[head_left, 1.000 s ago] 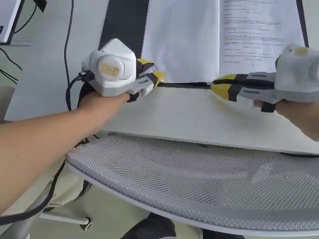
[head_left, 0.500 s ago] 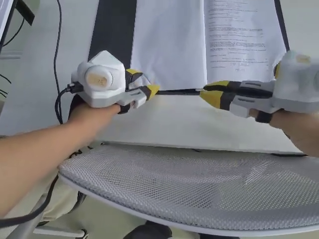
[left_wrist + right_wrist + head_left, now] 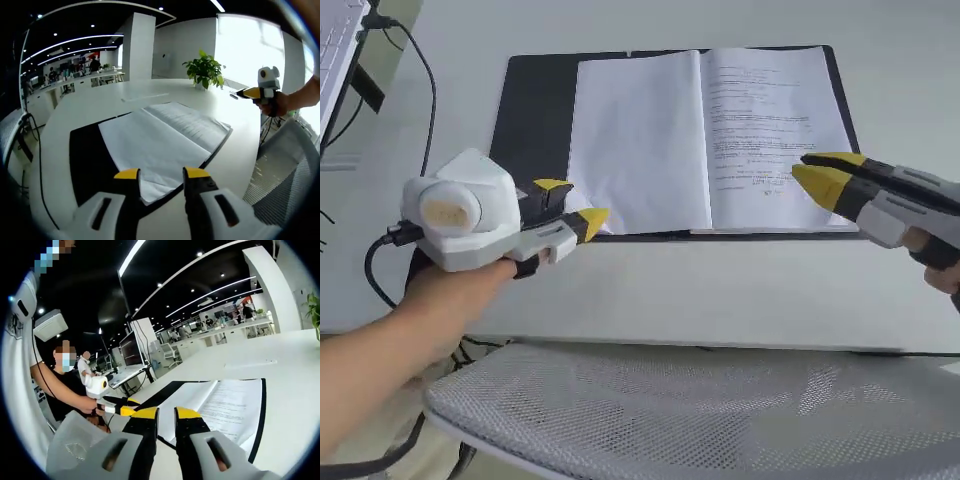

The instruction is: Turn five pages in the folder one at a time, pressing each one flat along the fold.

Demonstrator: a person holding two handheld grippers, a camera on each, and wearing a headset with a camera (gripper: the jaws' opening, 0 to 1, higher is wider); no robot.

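Two grippers, both empty: my left gripper [image 3: 578,202] spread, lower left; my right gripper [image 3: 800,165] narrowly parted, right edge. Folder [image 3: 535,110] open flat, upper centre. I flank it, ready for page lift.

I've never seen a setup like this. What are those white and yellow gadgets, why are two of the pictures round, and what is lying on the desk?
There is no robot here. A person holds a two-jaw gripper in each hand. The rectangular picture comes from a camera on the person's head, looking down at the left gripper and the right gripper. Each round picture comes from a fisheye camera riding on one gripper, looking out along its yellow-tipped jaws. On the white table lies a black folder, open, with a blank page on one side and a printed page on the other. Both grippers are near the folder's front edge, jaws apart, holding nothing.
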